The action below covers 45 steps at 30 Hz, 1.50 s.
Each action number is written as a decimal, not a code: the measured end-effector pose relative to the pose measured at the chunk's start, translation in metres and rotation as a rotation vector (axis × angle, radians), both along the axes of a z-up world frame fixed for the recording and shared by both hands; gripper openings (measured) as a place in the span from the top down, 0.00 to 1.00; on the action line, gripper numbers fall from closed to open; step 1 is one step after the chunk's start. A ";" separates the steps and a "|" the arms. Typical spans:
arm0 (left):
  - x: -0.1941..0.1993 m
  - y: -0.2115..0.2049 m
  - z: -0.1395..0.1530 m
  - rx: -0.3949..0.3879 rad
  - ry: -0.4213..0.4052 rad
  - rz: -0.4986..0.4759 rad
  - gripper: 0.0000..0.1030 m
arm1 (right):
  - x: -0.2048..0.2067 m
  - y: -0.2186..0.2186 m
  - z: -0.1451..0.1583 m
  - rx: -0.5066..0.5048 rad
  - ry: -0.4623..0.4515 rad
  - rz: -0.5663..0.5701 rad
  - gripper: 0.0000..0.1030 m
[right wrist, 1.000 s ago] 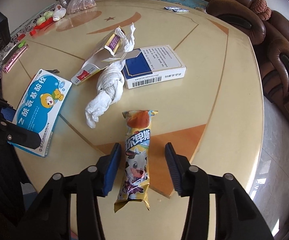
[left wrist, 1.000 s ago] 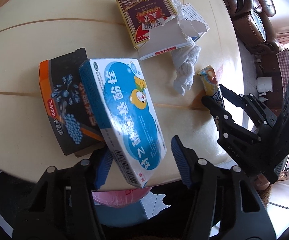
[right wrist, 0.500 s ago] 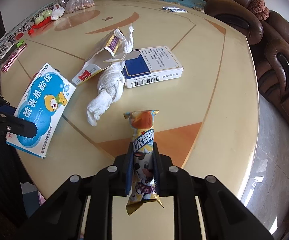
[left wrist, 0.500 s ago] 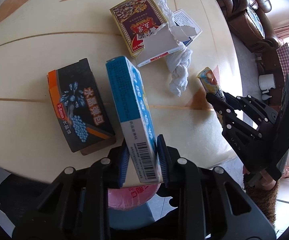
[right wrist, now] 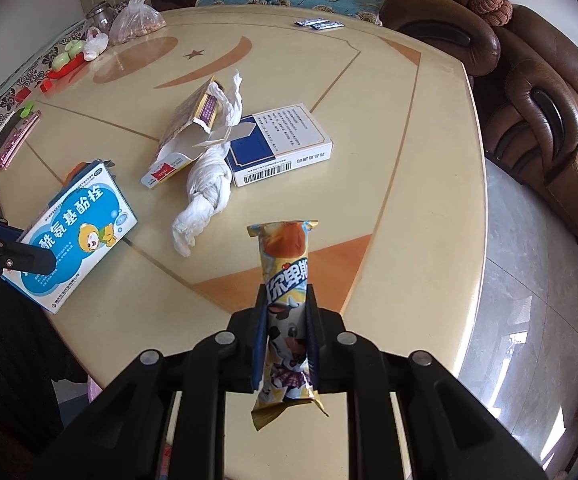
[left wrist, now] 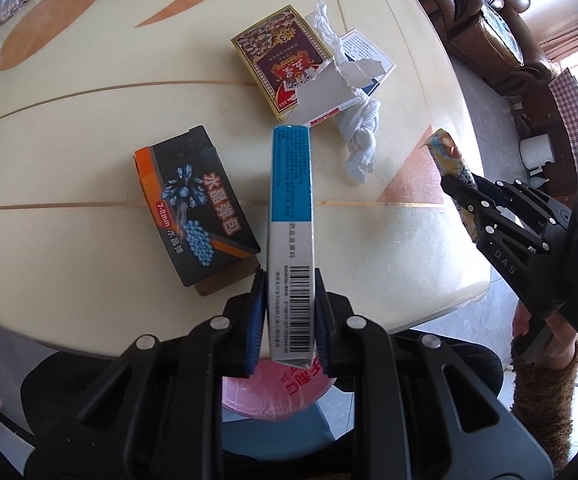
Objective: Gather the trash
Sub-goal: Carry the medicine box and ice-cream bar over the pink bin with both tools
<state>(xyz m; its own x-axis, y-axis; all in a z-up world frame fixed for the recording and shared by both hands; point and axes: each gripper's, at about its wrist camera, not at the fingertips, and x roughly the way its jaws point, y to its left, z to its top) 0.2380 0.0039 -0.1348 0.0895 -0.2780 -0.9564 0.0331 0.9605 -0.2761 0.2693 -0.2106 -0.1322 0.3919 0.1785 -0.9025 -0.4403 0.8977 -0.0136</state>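
The blue box (left wrist: pixel 292 216) is pinched on its thin sides by the left gripper (left wrist: pixel 287 312), close to the end with the bar code. The box is held on its edge, and its far end reaches out over the table (left wrist: pixel 89 200). A pink bag (left wrist: pixel 285 390) is seen under the gripper, below the table edge. The snack wrapper (right wrist: pixel 287 312) is squeezed tight between the blue pads of the right gripper (right wrist: pixel 288 334). It is gripped around its lower half, and its top end sticks out past the fingertips, above the table.

Just left of the blue box, a black box (left wrist: pixel 193 204) with an orange stripe is lying flat on the table. A little farther out, a twisted white tissue (right wrist: pixel 205 196) is lying on the table. A torn open box (right wrist: pixel 193 136) is lying against the top of the tissue. A white and blue box (right wrist: pixel 285 148) is lying flat beside them, touching the tissue. At the far edge of the table, a clear bag (right wrist: pixel 137 20) and a glass jar (right wrist: pixel 99 16) are seen.
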 end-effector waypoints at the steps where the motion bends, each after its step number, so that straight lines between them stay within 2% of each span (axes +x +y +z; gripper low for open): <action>1: -0.001 -0.002 0.002 0.002 -0.007 -0.004 0.79 | -0.001 0.000 0.001 0.005 0.001 -0.004 0.84; 13: -0.015 -0.009 0.046 0.024 -0.137 -0.059 0.79 | -0.018 0.007 0.025 0.025 -0.005 -0.014 0.84; 27: -0.058 0.002 0.078 0.063 -0.258 -0.098 0.79 | -0.075 0.025 0.077 0.076 -0.051 -0.007 0.84; 36: -0.094 0.008 0.079 0.066 -0.289 -0.124 0.79 | -0.122 0.045 0.090 0.087 -0.067 0.007 0.84; 45: -0.132 0.007 0.061 0.067 -0.313 -0.168 0.79 | -0.166 0.058 0.074 0.113 -0.037 -0.001 0.84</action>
